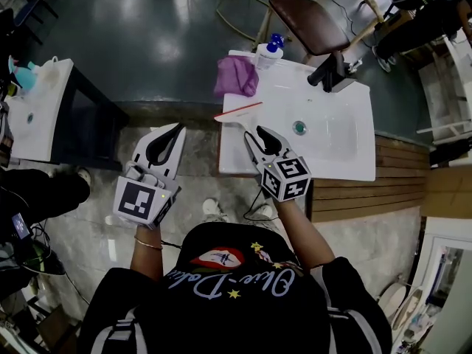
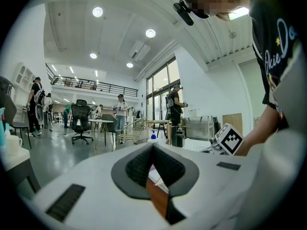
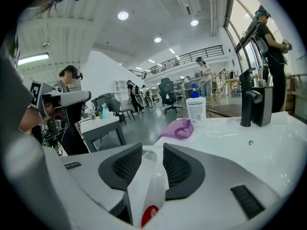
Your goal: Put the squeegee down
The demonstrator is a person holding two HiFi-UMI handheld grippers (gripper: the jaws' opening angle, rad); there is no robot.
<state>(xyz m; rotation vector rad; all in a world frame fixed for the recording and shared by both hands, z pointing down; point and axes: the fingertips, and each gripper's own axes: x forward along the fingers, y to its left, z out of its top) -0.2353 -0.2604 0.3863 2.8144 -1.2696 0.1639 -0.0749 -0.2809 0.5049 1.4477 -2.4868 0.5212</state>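
Where the head view looks down, squeegee [image 1: 237, 110] lying on the left rim of the white sink [image 1: 354, 169], right gripper [image 1: 256, 133] at its handle end, left gripper view, left gripper [image 2: 152, 145] tips closed together, empty, right gripper view, jaws spread, white handle [image 3: 154, 176] between them, apparently unpressed.

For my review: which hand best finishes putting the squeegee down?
Right, likely: right gripper is at the squeegee on the sink rim, handle between its open jaws; left gripper is shut, beside the sink.
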